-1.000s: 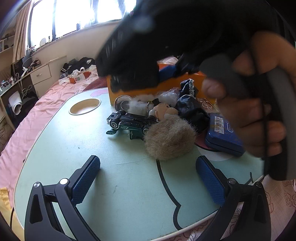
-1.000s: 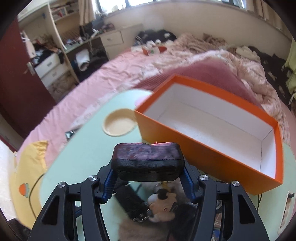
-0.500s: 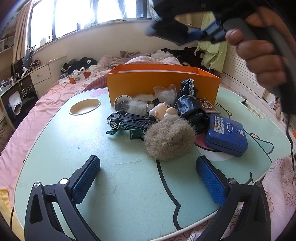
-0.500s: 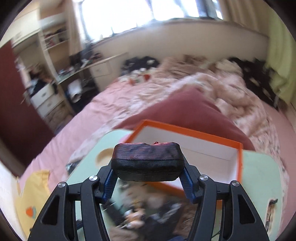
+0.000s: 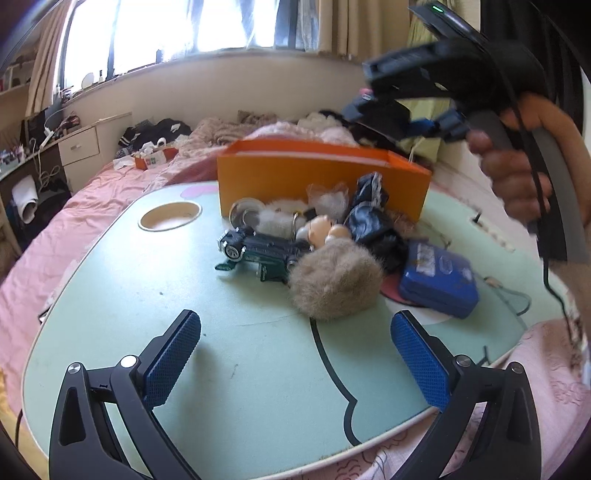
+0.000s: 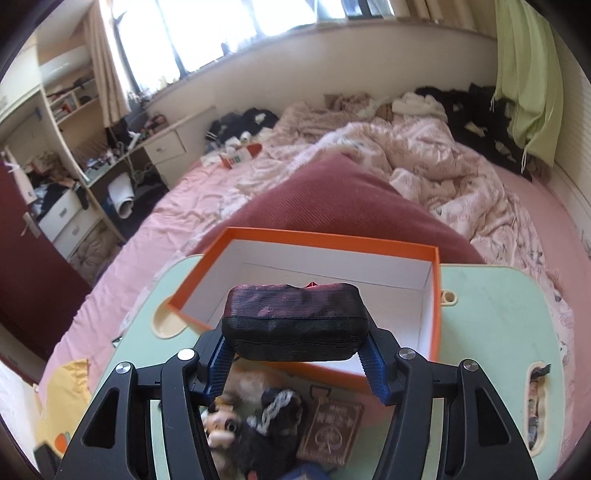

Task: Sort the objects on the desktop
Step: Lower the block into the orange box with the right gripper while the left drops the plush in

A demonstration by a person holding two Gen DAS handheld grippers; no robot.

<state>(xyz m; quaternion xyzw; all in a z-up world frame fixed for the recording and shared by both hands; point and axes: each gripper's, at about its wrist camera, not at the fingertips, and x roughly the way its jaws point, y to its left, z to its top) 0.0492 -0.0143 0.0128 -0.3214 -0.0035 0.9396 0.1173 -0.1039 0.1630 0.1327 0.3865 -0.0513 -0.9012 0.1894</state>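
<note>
Black-and-maroon pouch (image 6: pixel 295 326): clamped crosswise between the blue pads of the right gripper (image 6: pixel 297 363), carried above the near wall of the orange box (image 6: pixel 435 306), whose white interior lies beyond the jaws. Left gripper (image 5: pixel 295 363): jaws spread wide, nothing between them, held over the pale green table (image 5: pixel 229 354). Ahead of those jaws are heaped a fur pompom (image 5: pixel 334 278), toy car (image 5: pixel 258 249) and blue tin (image 5: pixel 439 282), before the box.

Bedroom, lived-in: unmade bed (image 6: pixel 424 177) with pink bedding, curtained window (image 5: pixel 177 29), drawers (image 6: pixel 166 147), cluttered shelves (image 6: pixel 70 99).
</note>
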